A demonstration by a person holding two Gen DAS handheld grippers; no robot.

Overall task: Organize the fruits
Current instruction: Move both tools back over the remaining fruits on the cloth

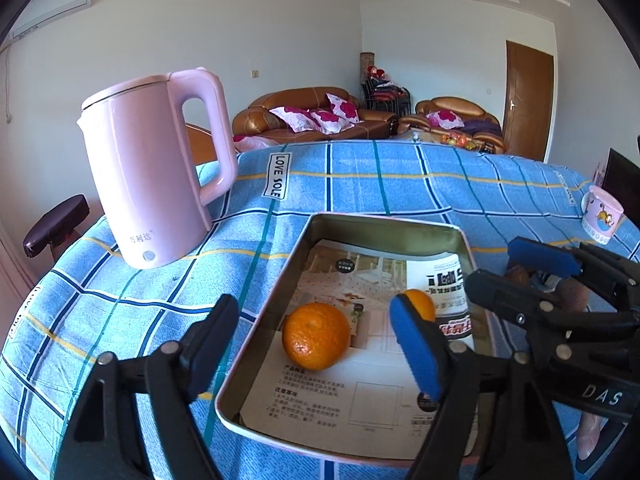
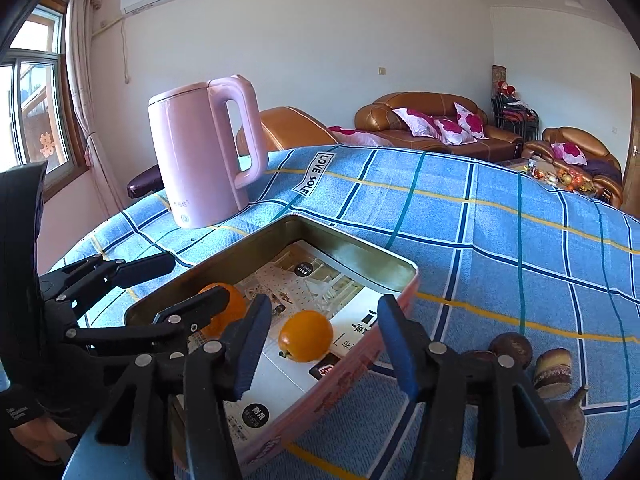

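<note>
Both claws hang empty with jaws apart over the rectangular metal tray (image 1: 460, 236) on the blue-checked counter (image 1: 360, 184): the left claw (image 1: 316, 344) wide around the round orange tangerine (image 1: 316, 336), the right claw (image 2: 320, 344) narrower above the smaller orange fruit (image 2: 306, 335). Remaining dark brown fruits (image 2: 512, 346) lie just right of the tray, nearer the right claw.

A home living room: leather sofas (image 2: 432, 120), kettle (image 1: 156, 168).

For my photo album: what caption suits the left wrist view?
Both open grippers, left and right, poised over a metal tray holding two oranges, beside a pink kettle.
</note>
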